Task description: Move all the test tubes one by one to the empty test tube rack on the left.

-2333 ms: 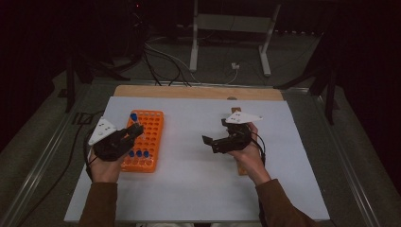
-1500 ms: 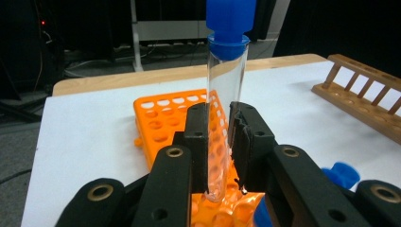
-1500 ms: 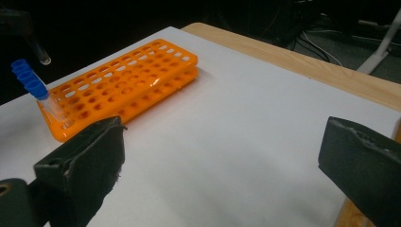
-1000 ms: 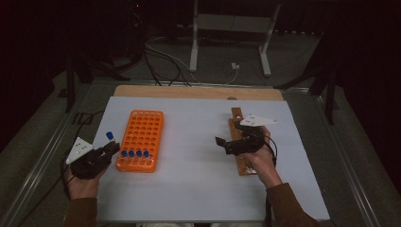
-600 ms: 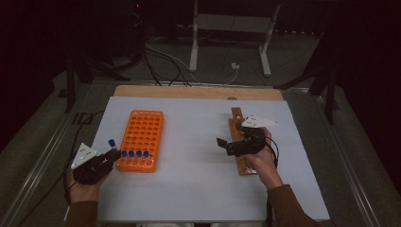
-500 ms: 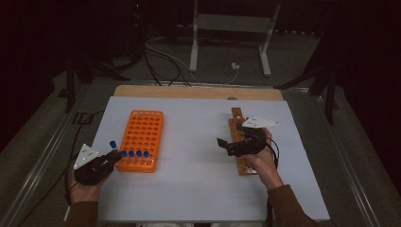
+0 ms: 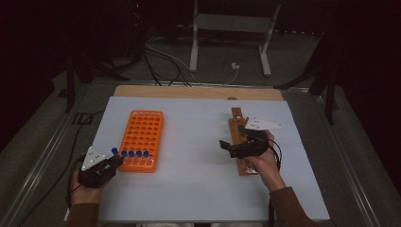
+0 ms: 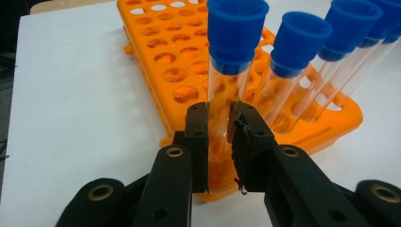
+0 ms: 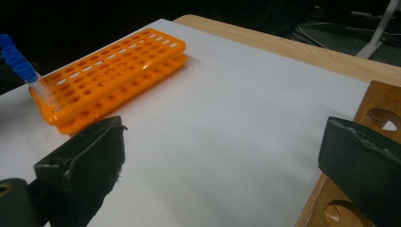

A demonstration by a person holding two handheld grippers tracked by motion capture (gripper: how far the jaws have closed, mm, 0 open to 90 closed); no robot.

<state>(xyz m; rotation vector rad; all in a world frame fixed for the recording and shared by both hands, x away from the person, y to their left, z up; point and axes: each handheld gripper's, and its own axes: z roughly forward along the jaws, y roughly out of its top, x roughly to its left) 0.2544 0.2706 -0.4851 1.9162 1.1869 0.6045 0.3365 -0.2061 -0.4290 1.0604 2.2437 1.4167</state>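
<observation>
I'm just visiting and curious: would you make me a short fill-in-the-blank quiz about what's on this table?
1. The left tongs are shut on a clear plastic tube with a ____ cap.
2. Four more capped tubes stand in the ____ plastic rack.
3. The right tongs stand ____, holding nothing.
4. Under the right hand lies a long rack made of ____.

Missing words: blue; orange; open; wood
</observation>
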